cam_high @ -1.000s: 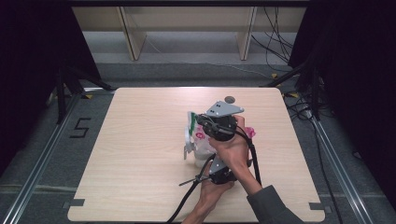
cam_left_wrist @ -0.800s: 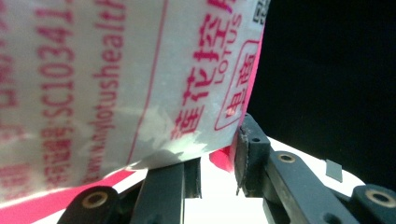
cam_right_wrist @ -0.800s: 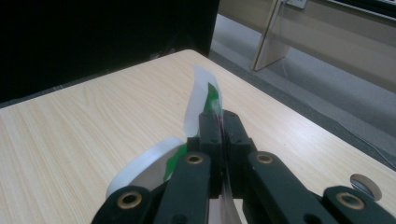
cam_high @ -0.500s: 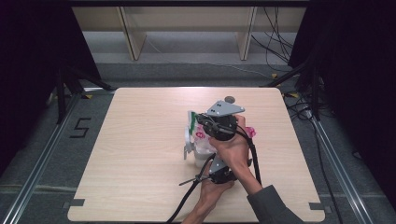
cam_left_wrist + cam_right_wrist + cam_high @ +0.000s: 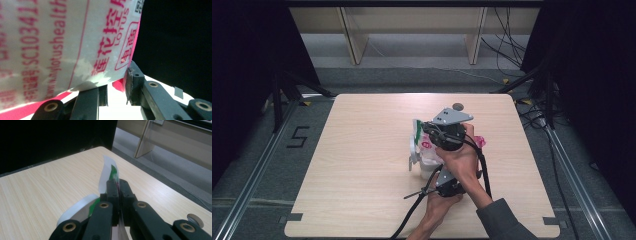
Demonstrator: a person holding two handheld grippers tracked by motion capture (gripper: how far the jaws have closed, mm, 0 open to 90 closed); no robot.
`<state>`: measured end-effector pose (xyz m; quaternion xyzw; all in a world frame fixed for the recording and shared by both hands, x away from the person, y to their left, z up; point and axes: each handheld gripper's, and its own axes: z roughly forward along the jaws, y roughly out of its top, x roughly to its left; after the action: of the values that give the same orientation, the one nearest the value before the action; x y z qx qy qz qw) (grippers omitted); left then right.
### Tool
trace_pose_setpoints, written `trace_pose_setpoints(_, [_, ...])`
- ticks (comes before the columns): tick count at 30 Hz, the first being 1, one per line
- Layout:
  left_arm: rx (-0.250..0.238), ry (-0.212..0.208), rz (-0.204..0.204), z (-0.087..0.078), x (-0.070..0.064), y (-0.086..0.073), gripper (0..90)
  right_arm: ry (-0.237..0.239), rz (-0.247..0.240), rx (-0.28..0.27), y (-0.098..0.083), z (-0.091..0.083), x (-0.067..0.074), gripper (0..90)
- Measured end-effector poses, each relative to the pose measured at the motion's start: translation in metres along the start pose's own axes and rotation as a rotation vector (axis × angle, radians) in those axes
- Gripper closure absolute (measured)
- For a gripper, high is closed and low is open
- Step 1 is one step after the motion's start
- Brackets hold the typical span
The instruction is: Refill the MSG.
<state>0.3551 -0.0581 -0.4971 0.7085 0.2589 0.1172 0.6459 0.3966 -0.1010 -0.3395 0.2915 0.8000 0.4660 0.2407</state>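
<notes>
On the wooden table (image 5: 362,165), a little right of its centre, both grippers work on a white plastic cup (image 5: 428,167) with pink print and Chinese characters, and on its foil lid (image 5: 418,134), white underneath and green on top; the cup stands on the table just below the upper gripper, with the peeled lid rising from its rim at about ten o'clock.

The left gripper (image 5: 117,87), held at six o'clock of the cup in the high view, has its jaws closed partway around the cup's wall (image 5: 62,42); in the left gripper view the right jaw touches the printed wall, and the left jaw sits under the wall's lower edge; this looks like a steadying grip, so the cup cannot tip or slide while the lid is pulled.

The right gripper (image 5: 117,186), at twelve o'clock of the cup with its grey three-cornered plate (image 5: 452,116) on top, is pinched fully together on the thin lid flap (image 5: 107,171); the flap curls upward out of the jaws, white face toward the camera, green face behind.

I judge the work to be peeling the lid; a small grey disc (image 5: 457,106) lies on the table at twelve o'clock, apart from everything.
</notes>
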Motion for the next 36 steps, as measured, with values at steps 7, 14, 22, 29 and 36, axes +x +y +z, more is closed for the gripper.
trace_pose_setpoints(7, [-0.001, 0.001, -0.006, -0.0001, 0.0001, -0.0001, 74.2, 0.004, 0.006, 0.001, 0.0, 0.0003, 0.0013, 89.7])
trace_pose_setpoints(14, [-0.004, 0.001, -0.006, 0.0007, 0.0, -0.0014, 74.2, 0.005, 0.011, 0.015, -0.0013, 0.0009, 0.0016, 89.7])
trace_pose_setpoints(22, [-0.003, 0.0, -0.008, 0.0008, 0.0005, -0.0009, 74.3, 0.006, 0.014, -0.001, -0.0017, 0.0004, -0.0008, 89.7])
trace_pose_setpoints(29, [-0.002, -0.002, -0.012, 0.0006, 0.0008, -0.0016, 74.3, 0.004, 0.011, 0.007, -0.0016, 0.0025, 0.0013, 89.7])
trace_pose_setpoints(36, [-0.002, 0.002, -0.016, 0.0013, 0.0008, -0.0033, 74.1, 0.008, 0.003, 0.022, -0.0031, 0.0029, 0.0021, 89.7])
